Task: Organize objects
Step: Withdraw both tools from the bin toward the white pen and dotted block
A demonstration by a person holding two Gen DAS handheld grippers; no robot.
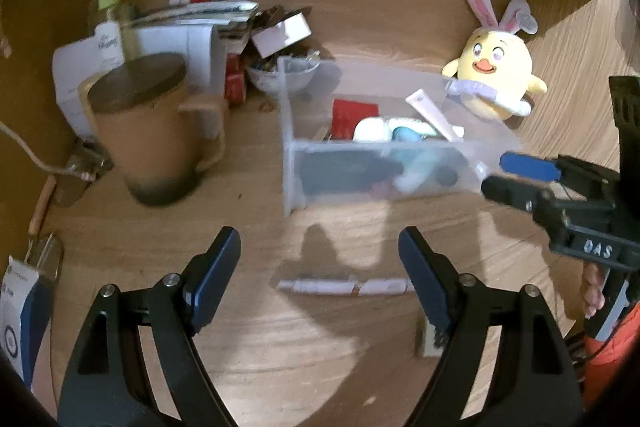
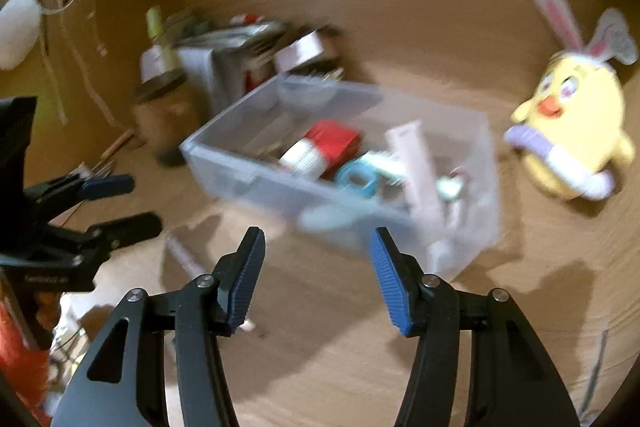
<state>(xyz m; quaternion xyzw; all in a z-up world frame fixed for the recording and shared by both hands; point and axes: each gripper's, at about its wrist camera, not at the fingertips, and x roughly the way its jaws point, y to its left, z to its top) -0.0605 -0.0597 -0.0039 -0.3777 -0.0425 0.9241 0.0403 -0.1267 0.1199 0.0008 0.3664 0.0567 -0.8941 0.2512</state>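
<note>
Left gripper [image 1: 320,259]: jaws wide apart, nothing between them, poised above the wooden desk [image 1: 340,327]. Right gripper [image 2: 318,259]: jaws likewise wide, holding nothing, near the corner of the clear plastic storage bin [image 2: 248,163].

Bin standing mid-desk, containing a red box [image 2: 338,141], a white tube [image 2: 416,163] and a teal roll [image 2: 358,181].

Slim white tube with red band [image 1: 344,286] lying flat on desk, in front of bin, just beyond left jaws.

Brown lidded mug [image 1: 152,131] left of bin. Yellow plush chick with rabbit ears [image 1: 496,75] at bin's far right corner.
</note>
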